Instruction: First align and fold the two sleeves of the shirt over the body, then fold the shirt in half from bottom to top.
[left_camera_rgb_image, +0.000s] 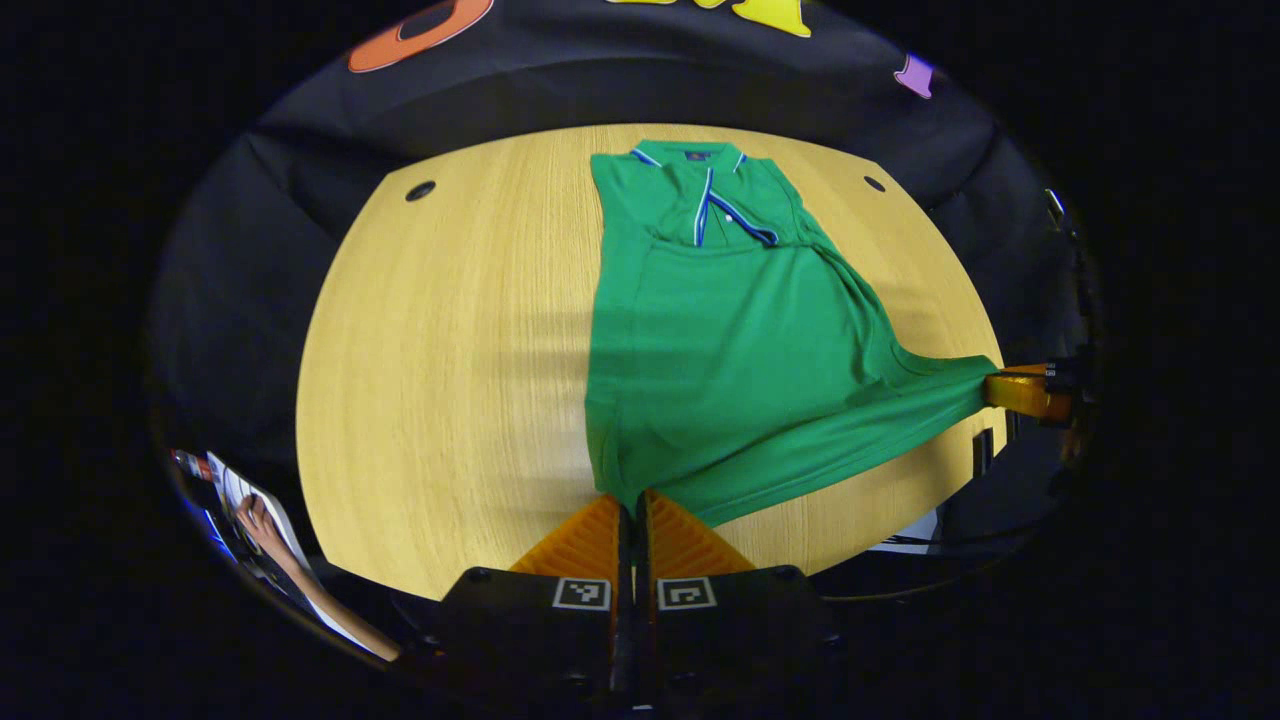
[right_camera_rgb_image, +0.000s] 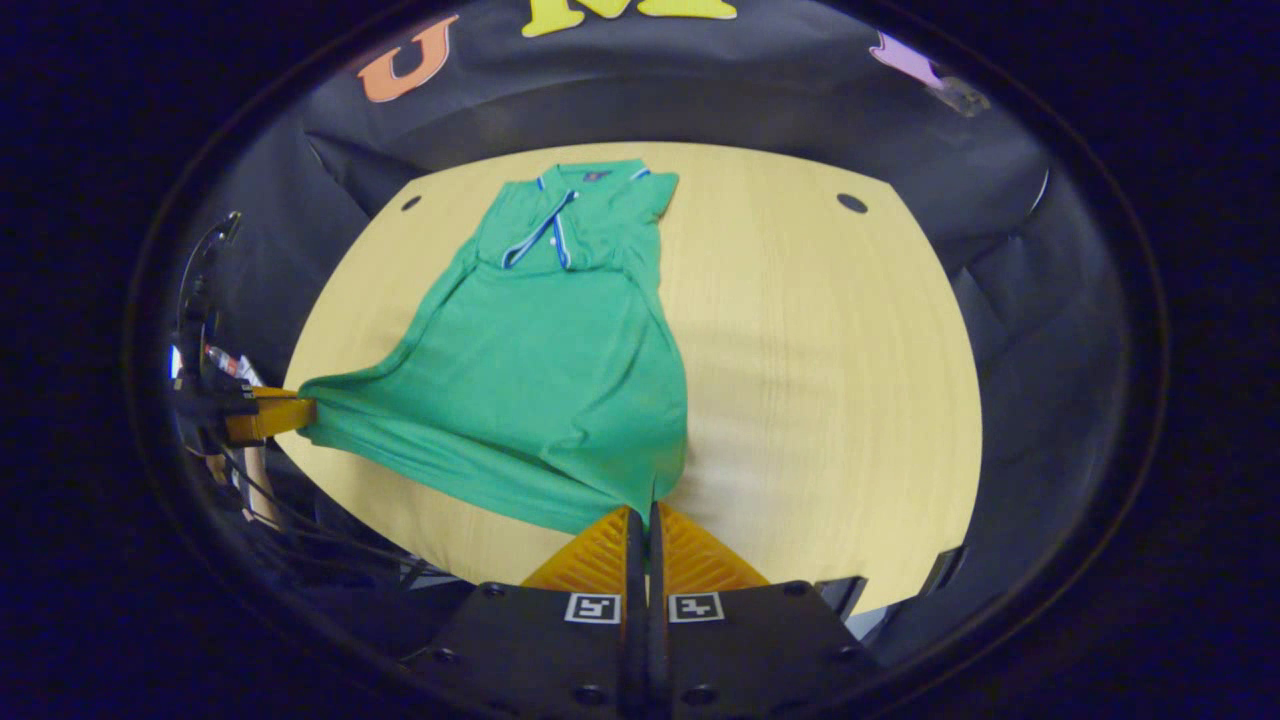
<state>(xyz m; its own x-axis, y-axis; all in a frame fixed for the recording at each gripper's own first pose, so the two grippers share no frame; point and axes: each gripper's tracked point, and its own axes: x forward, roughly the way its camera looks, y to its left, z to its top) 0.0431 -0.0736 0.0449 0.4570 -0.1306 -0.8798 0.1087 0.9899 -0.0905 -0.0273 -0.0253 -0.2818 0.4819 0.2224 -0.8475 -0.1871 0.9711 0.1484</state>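
The green shirt (left_camera_rgb_image: 740, 340) lies on the wooden table (left_camera_rgb_image: 450, 350) with its collar (left_camera_rgb_image: 705, 190) at the top of the frame and both sleeves folded over the body, so it is a narrow strip. In the left gripper view, the left gripper (left_camera_rgb_image: 632, 505) at the bottom centre is closed on one corner of the bottom hem, and at the right edge of the frame the right gripper (left_camera_rgb_image: 1000, 388) pinches the other corner. In the right gripper view, the right gripper is at the bottom centre and its fingers (right_camera_rgb_image: 690, 550) are also pressed together on the hem. I think the main risk is unequal lifting: the hem is stretched between the two grippers, and if one hand goes faster, the fold will be crooked. The thin cloth can also slip out, or the folded sleeves can open when the body is dragged.
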